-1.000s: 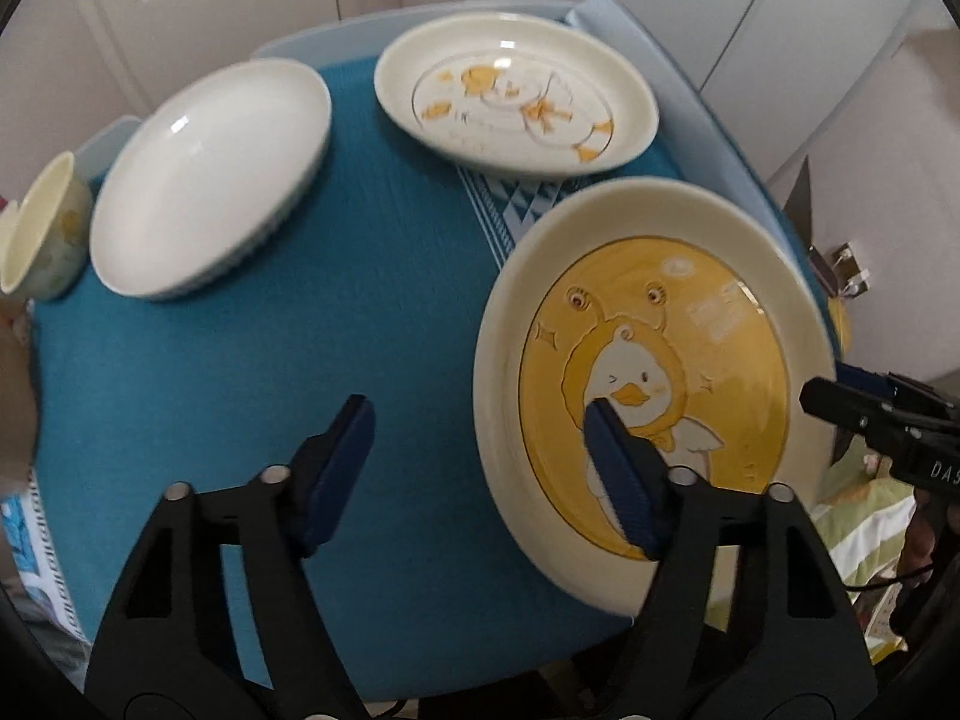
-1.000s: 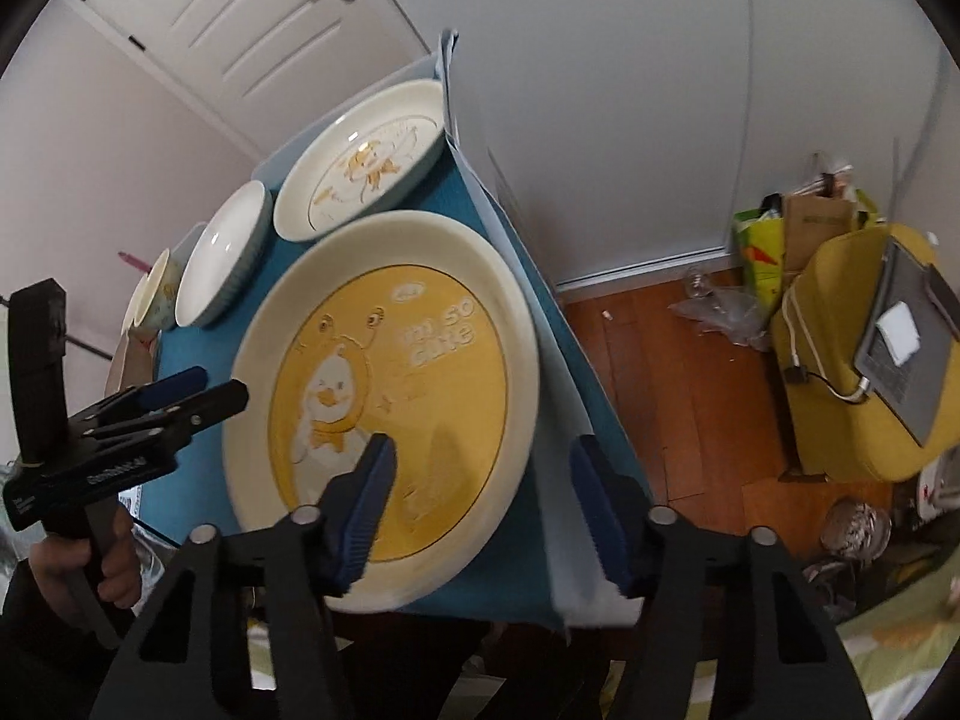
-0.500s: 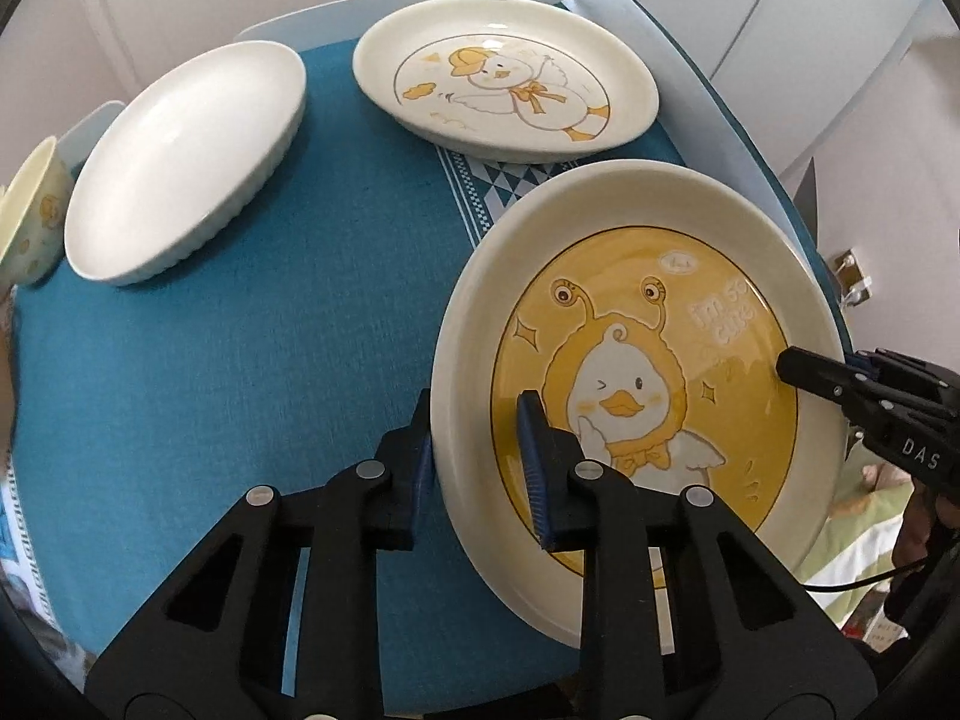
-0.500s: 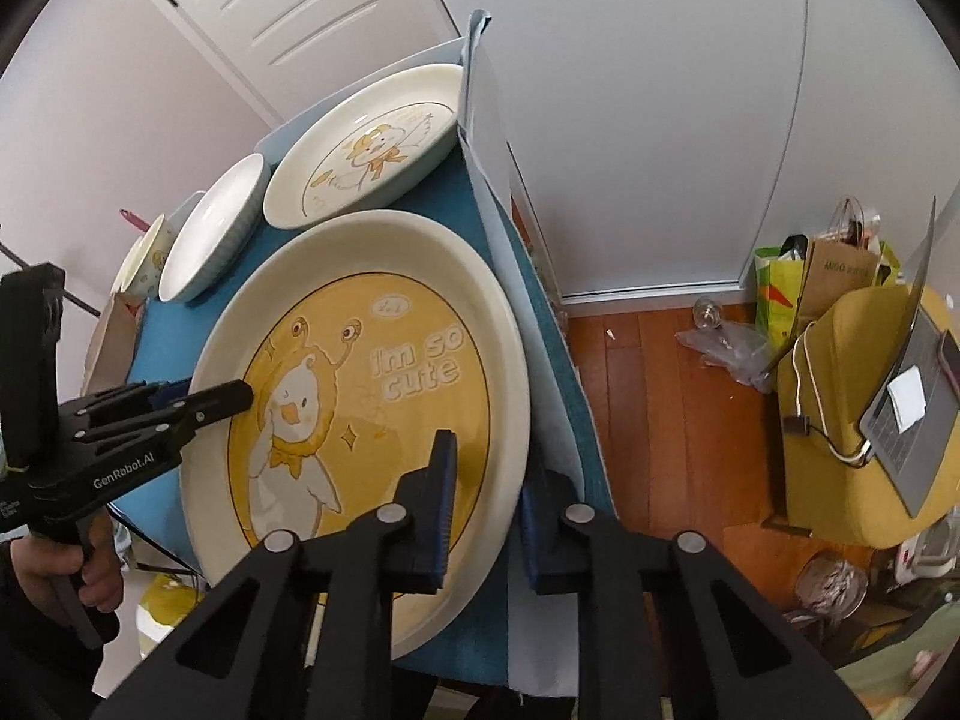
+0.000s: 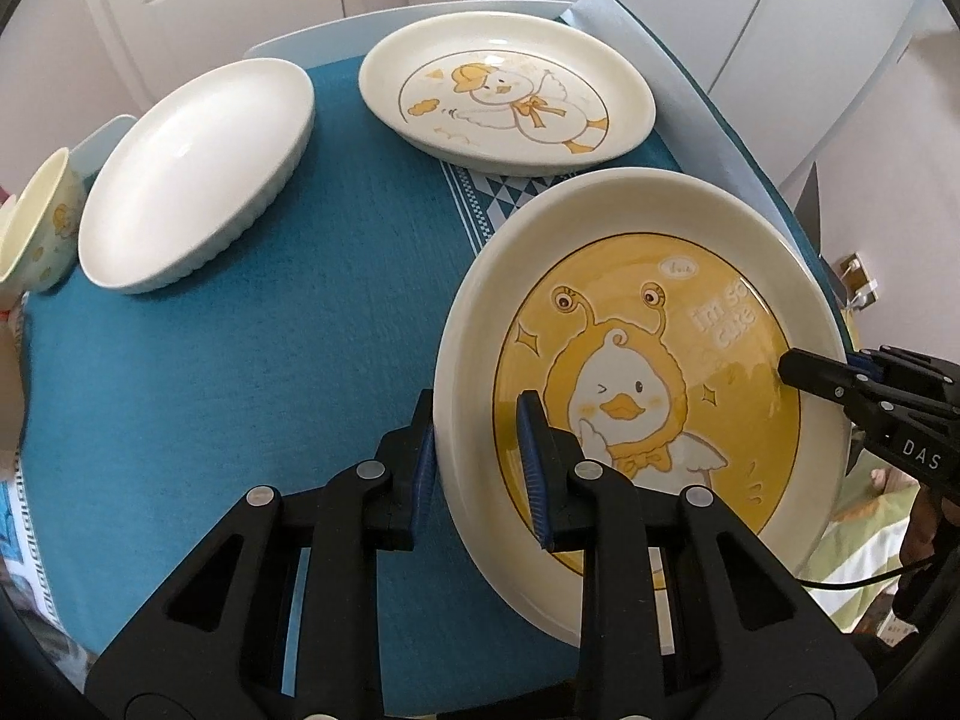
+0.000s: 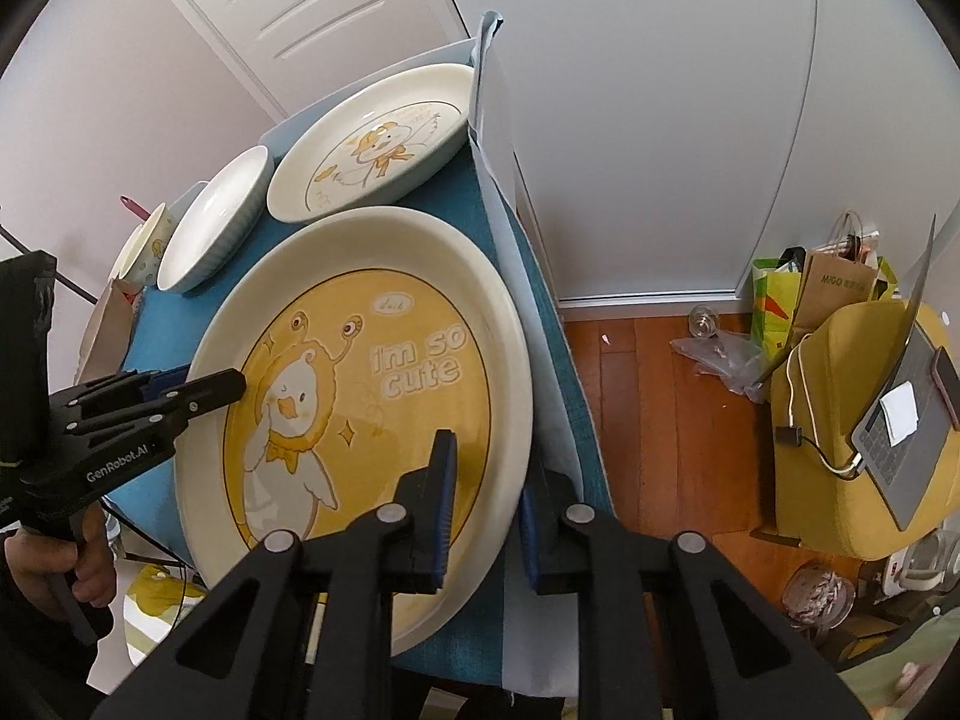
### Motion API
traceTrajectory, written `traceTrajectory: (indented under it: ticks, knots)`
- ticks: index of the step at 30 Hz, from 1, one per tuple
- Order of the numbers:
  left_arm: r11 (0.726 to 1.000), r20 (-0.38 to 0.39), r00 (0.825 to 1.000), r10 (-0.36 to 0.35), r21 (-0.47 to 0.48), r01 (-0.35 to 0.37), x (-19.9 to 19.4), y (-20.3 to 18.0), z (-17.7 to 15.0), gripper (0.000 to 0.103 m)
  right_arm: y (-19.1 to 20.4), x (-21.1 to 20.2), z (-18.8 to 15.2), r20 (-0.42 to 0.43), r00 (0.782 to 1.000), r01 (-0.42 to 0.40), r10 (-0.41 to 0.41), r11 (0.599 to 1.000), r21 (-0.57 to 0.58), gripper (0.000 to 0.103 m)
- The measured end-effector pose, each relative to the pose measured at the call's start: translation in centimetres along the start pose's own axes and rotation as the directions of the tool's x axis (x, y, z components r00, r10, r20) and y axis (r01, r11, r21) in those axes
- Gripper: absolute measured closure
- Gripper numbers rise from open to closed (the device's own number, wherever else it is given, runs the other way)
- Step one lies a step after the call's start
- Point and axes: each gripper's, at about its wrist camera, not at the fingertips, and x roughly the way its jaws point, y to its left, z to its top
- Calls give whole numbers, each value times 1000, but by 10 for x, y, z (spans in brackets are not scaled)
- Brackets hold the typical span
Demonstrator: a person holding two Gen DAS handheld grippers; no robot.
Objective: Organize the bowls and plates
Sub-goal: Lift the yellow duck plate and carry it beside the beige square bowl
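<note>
Left gripper (image 5: pixel 480 450) and right gripper (image 6: pixel 483 498) each have jaws clamped, facing inward.

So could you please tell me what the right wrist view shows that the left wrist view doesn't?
Only the right wrist view shows the wooden floor, yellow chair and laptop. Only the left shows the tablecloth's triangle-pattern stripe. Both show the yellow duck plate clamped by the left gripper and right gripper, plus the white dish.

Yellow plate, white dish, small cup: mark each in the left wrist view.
Yellow plate (image 5: pixel 654 360), left wrist view, on the printed duck's hood.
White dish (image 5: pixel 198 171), left wrist view, on its bare inner floor.
Small cup (image 5: pixel 45 228), left wrist view, on its outer wall.
</note>
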Motion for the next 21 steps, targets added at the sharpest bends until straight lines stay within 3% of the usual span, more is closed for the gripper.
traceTrajectory:
  ticks: [12,21]
  knots:
    - [1000,59,998,21,-18,-20,-31,10,-4,80,16,-12,6,37,999,7,-4,997,-71,86]
    - [988,102,990,94,-131,-80,-78,56,-20,80,64,-18,27,18,998,-54,58,983,-177,86]
